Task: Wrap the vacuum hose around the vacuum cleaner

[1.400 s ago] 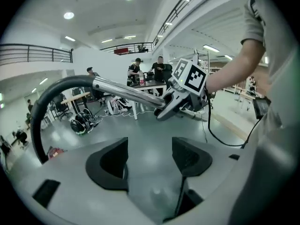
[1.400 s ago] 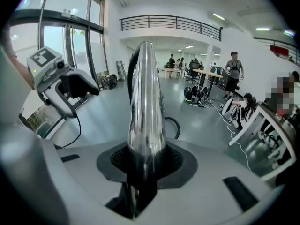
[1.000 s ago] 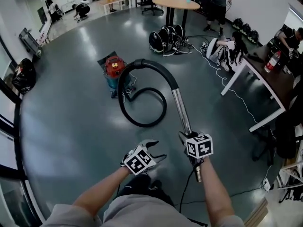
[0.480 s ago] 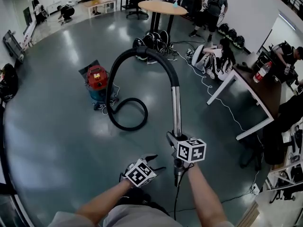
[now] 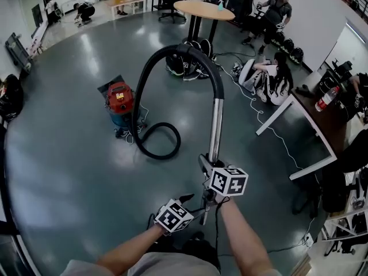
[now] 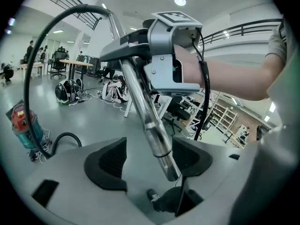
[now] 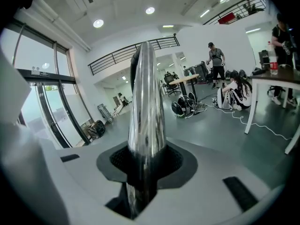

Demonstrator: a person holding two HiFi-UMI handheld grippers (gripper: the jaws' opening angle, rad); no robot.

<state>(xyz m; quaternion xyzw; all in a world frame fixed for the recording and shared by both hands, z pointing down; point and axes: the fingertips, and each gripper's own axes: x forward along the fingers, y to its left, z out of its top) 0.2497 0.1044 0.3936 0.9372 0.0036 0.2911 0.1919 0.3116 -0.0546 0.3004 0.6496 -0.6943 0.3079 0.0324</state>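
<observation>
Open floor (image 5: 69,171) around vacuum cleaner (image 5: 119,102); table (image 5: 319,125) rightward.
Hose (image 5: 150,73) arched high; right gripper (image 5: 208,164) pinching its chrome wand (image 5: 216,125), left gripper (image 5: 194,204) spread.

- The straight silver wand tube (image 7: 145,121) is polished metal, mirror-bright, with the room reflected along its length.
- The long black vacuum hose (image 5: 155,156) looks like matt flexible plastic or rubber; its fine texture is too small to tell.
- The small vacuum cleaner with red lid and teal drum (image 5: 119,103) is smooth plastic with a slight sheen.
- The grey-blue floor (image 5: 69,154) is smooth and glossy, carrying glare from the lights.
- The right gripper (image 7: 146,161) and left gripper (image 6: 150,161) have smooth, matt grey plastic shells; their black pads (image 6: 110,165) look dull and finely textured.
- The round pale table top (image 5: 204,6) looks like satin-finished wood.
</observation>
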